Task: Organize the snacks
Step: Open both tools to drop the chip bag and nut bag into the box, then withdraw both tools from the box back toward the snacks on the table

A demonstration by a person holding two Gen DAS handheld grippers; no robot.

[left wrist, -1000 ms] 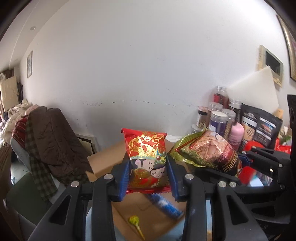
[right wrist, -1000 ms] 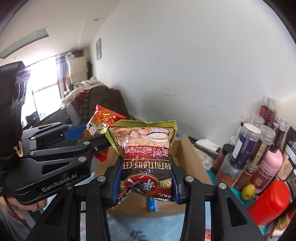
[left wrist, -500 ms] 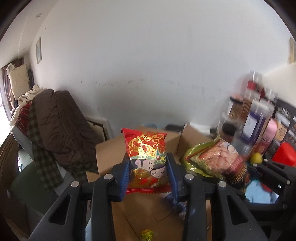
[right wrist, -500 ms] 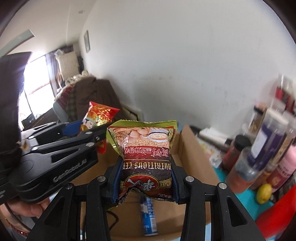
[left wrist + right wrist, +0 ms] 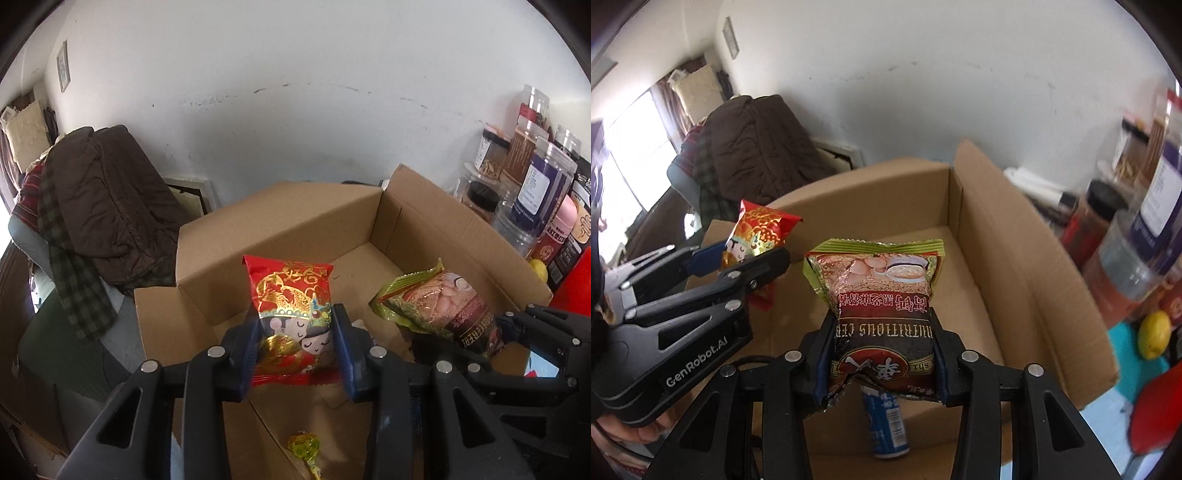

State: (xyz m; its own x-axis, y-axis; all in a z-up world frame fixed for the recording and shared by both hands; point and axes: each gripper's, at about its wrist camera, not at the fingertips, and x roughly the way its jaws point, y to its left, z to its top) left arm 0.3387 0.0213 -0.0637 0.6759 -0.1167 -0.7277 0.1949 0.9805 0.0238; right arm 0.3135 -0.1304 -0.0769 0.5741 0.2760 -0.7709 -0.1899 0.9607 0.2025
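Left gripper [image 5: 297, 354]: pads clamped on the lower half of a red snack packet [image 5: 293, 314], held upright over the open cardboard box [image 5: 461, 229]. Right gripper [image 5: 882, 354]: clamped likewise on a green-edged cereal packet [image 5: 879, 295], beside it above the box floor (a blue packet [image 5: 888, 428] and a small yellow sweet [image 5: 304, 445] lie below). Both packets judged light, crinkly, slippery film, contents crushable; hold the body, not the seams.

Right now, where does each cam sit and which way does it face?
Left wrist: on the left claw, angled down into the box; shows its fingers clamping the red packet, right claw at right.
Right wrist: on the right claw, angled down into the box; fingers clamp the cereal packet, left claw at left.
Shared: box, both packets, coat.
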